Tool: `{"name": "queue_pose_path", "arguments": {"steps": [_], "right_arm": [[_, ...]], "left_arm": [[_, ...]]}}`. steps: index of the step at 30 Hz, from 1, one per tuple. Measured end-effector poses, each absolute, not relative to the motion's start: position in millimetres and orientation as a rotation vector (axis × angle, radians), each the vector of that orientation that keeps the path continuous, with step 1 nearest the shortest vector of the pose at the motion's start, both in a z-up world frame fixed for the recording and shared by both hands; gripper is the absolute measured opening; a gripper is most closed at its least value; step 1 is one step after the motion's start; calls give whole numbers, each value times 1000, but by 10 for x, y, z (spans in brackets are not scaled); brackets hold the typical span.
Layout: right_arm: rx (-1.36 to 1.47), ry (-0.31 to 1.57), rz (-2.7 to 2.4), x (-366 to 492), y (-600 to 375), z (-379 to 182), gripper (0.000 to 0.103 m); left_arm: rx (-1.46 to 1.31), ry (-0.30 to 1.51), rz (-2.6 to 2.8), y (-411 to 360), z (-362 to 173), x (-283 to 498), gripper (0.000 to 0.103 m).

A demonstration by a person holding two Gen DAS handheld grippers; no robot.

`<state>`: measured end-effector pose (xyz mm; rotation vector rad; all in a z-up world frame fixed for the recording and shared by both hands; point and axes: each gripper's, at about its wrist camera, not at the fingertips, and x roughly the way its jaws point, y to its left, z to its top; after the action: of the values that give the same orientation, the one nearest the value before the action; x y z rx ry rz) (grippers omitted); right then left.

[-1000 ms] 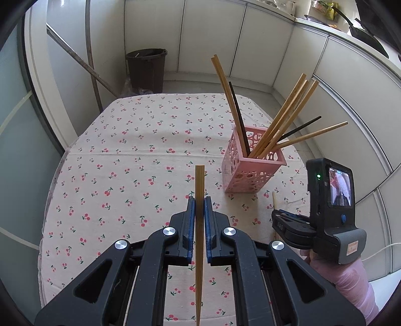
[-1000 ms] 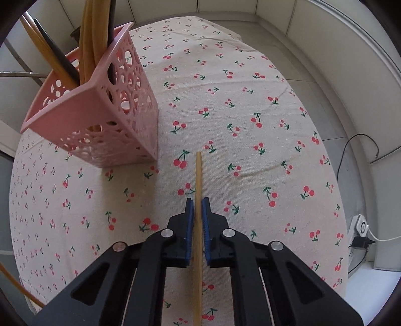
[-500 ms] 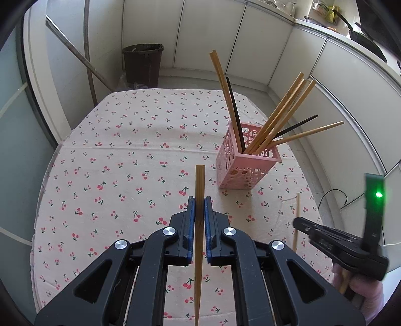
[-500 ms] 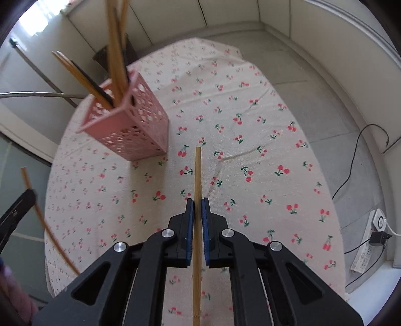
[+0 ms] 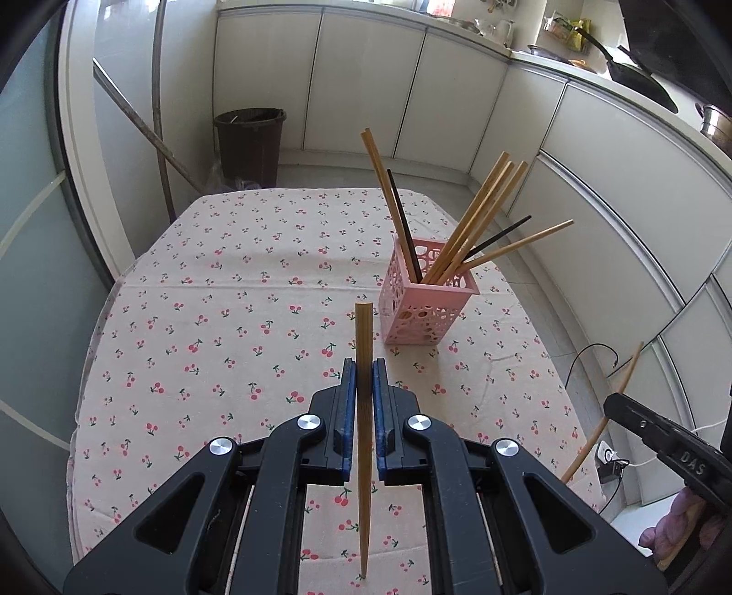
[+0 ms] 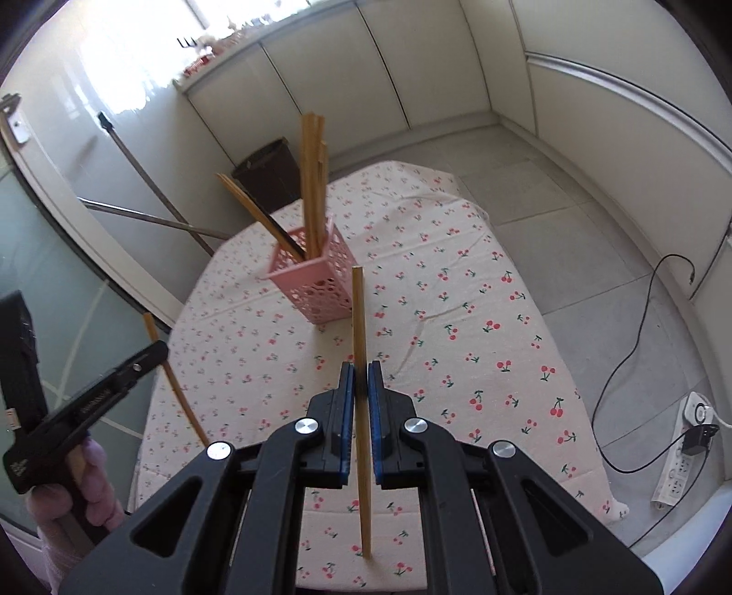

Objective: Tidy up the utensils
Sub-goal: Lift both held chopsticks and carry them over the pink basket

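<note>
Chopstick bottoms hide inside the pink basket (image 5: 425,316) – countertop clutter (image 5: 562,34) is too small to identify.

White cabinets (image 5: 366,87) line far and right walls; grey tiled floor (image 6: 572,238); dark bin (image 5: 249,139) far left; daylight through far window (image 6: 137,59)

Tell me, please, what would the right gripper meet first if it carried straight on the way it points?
Probably the pink perforated plastic basket: the right gripper, shut on a wooden chopstick, aims almost at its near corner. Depth is unclear, so it might pass just beside it.
</note>
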<state>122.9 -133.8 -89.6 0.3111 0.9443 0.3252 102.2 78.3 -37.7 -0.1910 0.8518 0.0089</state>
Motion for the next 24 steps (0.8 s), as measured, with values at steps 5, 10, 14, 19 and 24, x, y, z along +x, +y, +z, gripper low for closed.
{"name": "queue_pose_path", "arguments": {"steps": [5, 10, 14, 19, 24], "right_arm": [[360, 891, 366, 1025, -1420, -745, 7], [417, 833, 371, 939, -1575, -600, 7], [473, 789, 367, 945, -1723, -480, 7], [534, 773, 359, 976, -1895, -437, 7], [574, 790, 341, 1060, -2018, -482, 7]], "left_arm": [[-212, 819, 7, 787, -265, 840, 7], [-220, 773, 27, 757, -29, 747, 6], [-198, 715, 33, 682, 326, 864, 6], [-223, 625, 26, 601, 898, 1203, 6], [-231, 577, 42, 500, 1199, 1570, 6]]}}
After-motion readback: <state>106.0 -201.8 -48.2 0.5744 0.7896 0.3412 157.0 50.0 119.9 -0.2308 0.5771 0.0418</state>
